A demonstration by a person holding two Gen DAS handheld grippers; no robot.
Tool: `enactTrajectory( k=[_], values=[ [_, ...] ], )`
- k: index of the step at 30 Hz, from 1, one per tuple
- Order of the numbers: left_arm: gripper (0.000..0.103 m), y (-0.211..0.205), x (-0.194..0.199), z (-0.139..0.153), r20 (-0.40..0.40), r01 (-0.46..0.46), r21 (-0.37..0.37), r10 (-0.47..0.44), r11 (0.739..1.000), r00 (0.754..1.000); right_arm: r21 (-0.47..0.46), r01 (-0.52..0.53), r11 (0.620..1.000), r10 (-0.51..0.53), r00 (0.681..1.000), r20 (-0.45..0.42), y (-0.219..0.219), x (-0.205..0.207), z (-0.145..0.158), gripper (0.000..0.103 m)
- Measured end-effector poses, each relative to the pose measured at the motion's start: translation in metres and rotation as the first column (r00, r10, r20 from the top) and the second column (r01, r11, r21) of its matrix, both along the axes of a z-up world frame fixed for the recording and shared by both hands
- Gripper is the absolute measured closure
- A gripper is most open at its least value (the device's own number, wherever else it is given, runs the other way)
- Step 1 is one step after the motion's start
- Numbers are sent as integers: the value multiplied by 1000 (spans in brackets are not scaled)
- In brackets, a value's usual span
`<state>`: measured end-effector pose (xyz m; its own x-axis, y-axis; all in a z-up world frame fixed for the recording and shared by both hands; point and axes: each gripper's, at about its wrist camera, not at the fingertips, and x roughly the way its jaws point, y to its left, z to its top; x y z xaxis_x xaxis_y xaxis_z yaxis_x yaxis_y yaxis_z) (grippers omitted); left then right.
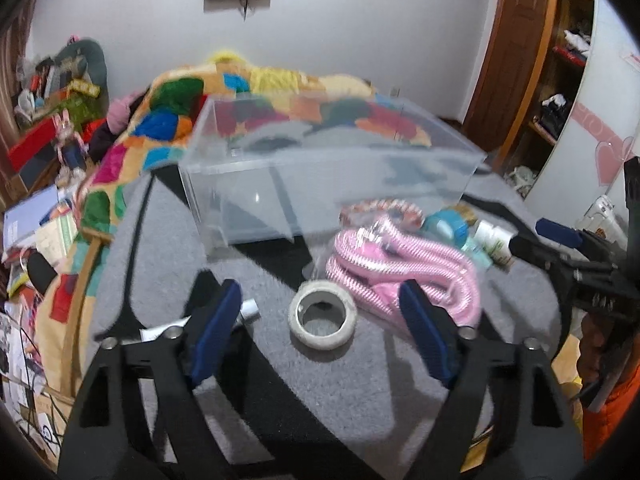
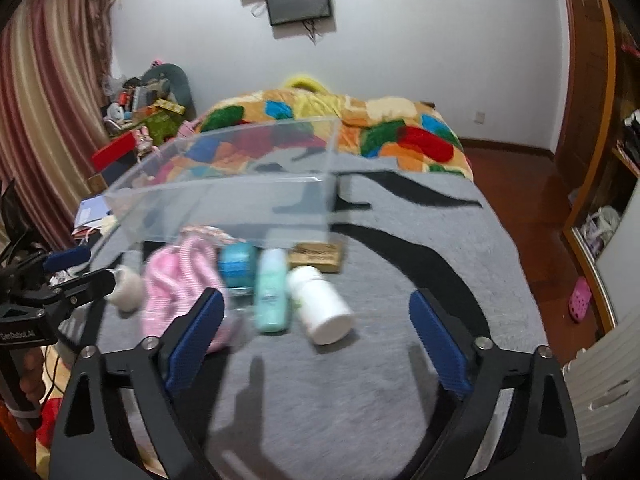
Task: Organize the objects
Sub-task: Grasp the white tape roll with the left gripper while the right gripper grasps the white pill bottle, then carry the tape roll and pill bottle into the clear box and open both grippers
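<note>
Two grippers, left (image 1: 320, 322) and right (image 2: 316, 340), hover with fingers spread and empty over clutter lying on the grey bed beside the clear acrylic box (image 1: 320, 160); the round white plastic bottle (image 2: 320, 306) could roll off if nudged.

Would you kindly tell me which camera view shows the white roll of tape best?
The left wrist view: the white roll of tape lies flat, whole and unobstructed between the open left gripper fingers. The right wrist view shows it only as a blurred shape at the left.
</note>
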<state>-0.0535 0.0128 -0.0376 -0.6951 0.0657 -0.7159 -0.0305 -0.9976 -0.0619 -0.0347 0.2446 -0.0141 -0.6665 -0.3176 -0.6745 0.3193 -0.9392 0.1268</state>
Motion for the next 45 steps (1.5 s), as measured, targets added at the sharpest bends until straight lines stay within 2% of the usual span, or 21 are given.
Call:
enactTrajectory(
  k=[7, 9, 11, 13, 14, 22, 28, 33, 38, 45],
  values=[
    [33, -7, 0, -13, 10, -14, -14, 14, 1000, 1000, -26, -10, 1000, 12, 997, 76, 4, -21, -21, 39],
    [41, -6, -1, -14, 21, -9, -26, 9, 1000, 1000, -26, -23, 999, 25, 996, 86, 0, -22, -24, 48],
    [60, -5, -4, -17, 49, 1, -10, -1, 1000, 999, -36, -29, 999, 32, 996, 84, -1, -23, -25, 60],
    [64, -4, -6, -21, 69, 8, 21, -10, 1000, 998, -39, -35, 999, 38, 996, 86, -2, -23, -24, 73],
    [64, -5, -6, -20, 62, 2, 20, -3, 1000, 998, -38, -39, 999, 42, 995, 89, -3, -22, -24, 76],
    [64, -12, 5, 3, -6, -5, 17, 5, 1000, 1000, -51, -34, 998, 36, 998, 50, 5, -9, -10, 76],
    [64, -19, 3, 37, -90, -9, 21, 11, 1000, 996, -84, -66, 994, 63, 997, -38, -3, -2, 27, 76],
    [64, -29, -14, 59, -135, -25, 30, 29, 999, 990, -107, -109, 988, 98, 989, -108, -21, -6, 56, 76],
    [64, -35, -47, 63, -118, -29, 24, 32, 999, 993, -116, -129, 985, 116, 987, -114, -41, -27, 68, 76],
    [64, -33, -87, 48, -46, -22, 13, 23, 1000, 999, -73, -120, 990, 118, 993, -26, -70, -77, 56, 76]
  ],
)
